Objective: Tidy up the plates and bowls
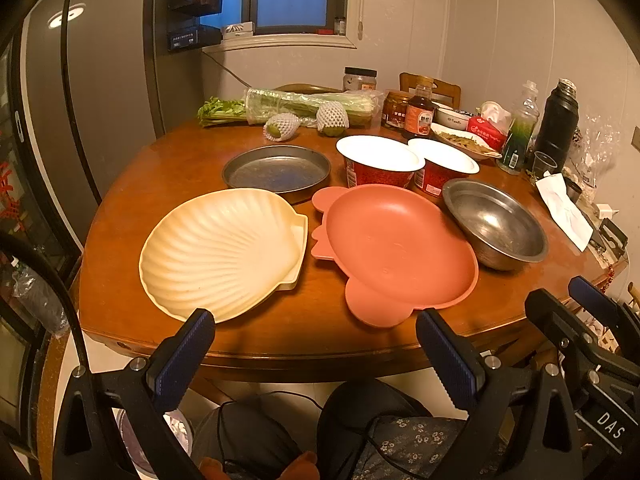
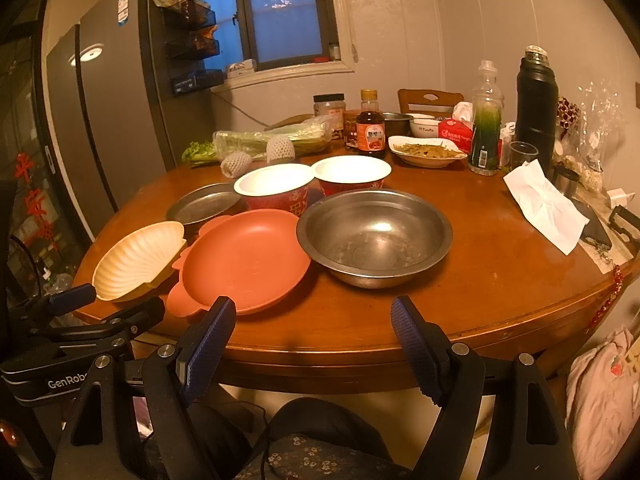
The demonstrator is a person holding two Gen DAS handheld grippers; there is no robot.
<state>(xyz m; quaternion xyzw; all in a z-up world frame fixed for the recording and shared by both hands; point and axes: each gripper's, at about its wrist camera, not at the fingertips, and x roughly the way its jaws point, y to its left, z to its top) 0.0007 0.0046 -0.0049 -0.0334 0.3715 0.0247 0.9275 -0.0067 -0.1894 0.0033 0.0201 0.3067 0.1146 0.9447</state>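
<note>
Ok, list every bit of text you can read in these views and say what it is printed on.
"DAS": right gripper body, left wrist view.
"GenRob", cut off: left gripper body, right wrist view.
Sauce bottle, red tissue pack, red paper bowls, fridge sticker: printed, too blurred to read.

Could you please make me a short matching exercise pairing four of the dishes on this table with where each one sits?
Things:
1. shell plate
2. pink plate
3. steel bowl
4. round tray

Places:
A. behind the shell plate, beside the red cups
B. nearest the table's left edge
C. right of the pink plate, at the end of the front row
D. between the shell plate and the steel bowl

Pairs: 1-B, 2-D, 3-C, 4-A
</note>
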